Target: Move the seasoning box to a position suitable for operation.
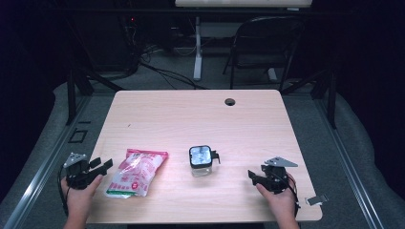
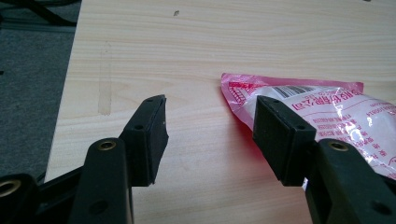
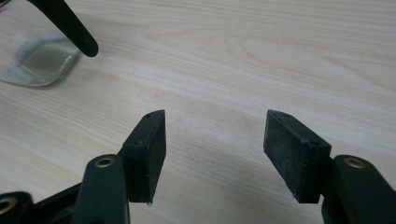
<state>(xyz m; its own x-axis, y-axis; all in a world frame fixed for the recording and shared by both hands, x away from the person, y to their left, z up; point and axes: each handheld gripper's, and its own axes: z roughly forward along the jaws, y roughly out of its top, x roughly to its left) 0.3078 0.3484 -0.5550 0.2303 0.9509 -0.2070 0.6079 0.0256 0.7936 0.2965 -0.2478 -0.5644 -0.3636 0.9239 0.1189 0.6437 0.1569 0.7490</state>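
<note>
A pink and white plastic bag (image 1: 136, 172) of white contents lies flat near the table's front left. My left gripper (image 1: 101, 164) rests just to its left, held by a hand, jaws open. In the left gripper view the bag (image 2: 336, 107) lies partly behind the right jaw, with bare wood between the jaws of the left gripper (image 2: 210, 105). A small square glass jar (image 1: 200, 161) with a black clasp stands mid-table. My right gripper (image 1: 253, 177) sits to the jar's right, open and pointing at it. In its own view the right gripper (image 3: 215, 116) holds nothing, and the jar (image 3: 39, 60) is at upper left.
The light wooden table (image 1: 191, 119) has a cable hole (image 1: 230, 101) near its far edge. A small grey clip-like piece (image 1: 316, 200) lies by the front right corner. A black folding chair (image 1: 267, 43) and a desk leg stand beyond the table on grey carpet.
</note>
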